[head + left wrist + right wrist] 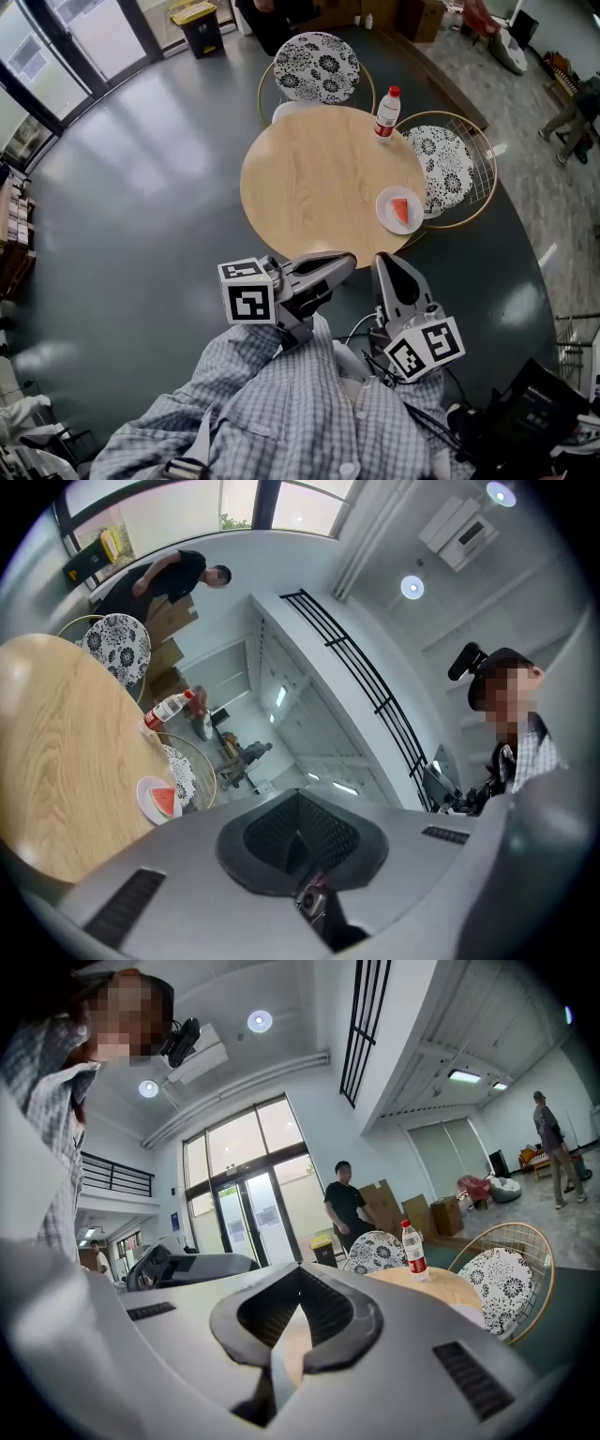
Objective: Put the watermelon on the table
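A red watermelon slice (pixel 400 210) lies on a small white plate (pixel 385 201) at the right rim of the round wooden table (pixel 319 178). The left gripper view shows the slice (pixel 165 801) and plate (pixel 145 794) far to the left of its jaws. My left gripper (pixel 349 262) hangs near the table's front edge, shut with nothing between its jaws (pixel 298 803). Beside it my right gripper (pixel 382 260) is also shut and empty (pixel 300 1274), pointing across the table (pixel 422 1283). Neither gripper touches the plate.
A red-capped water bottle (pixel 386 111) stands at the table's far right edge. Two wire chairs with floral cushions (pixel 317 66) (pixel 448 169) sit behind and to the right of the table. A person in black (pixel 347 1206) stands beyond, near a bin (pixel 201 26).
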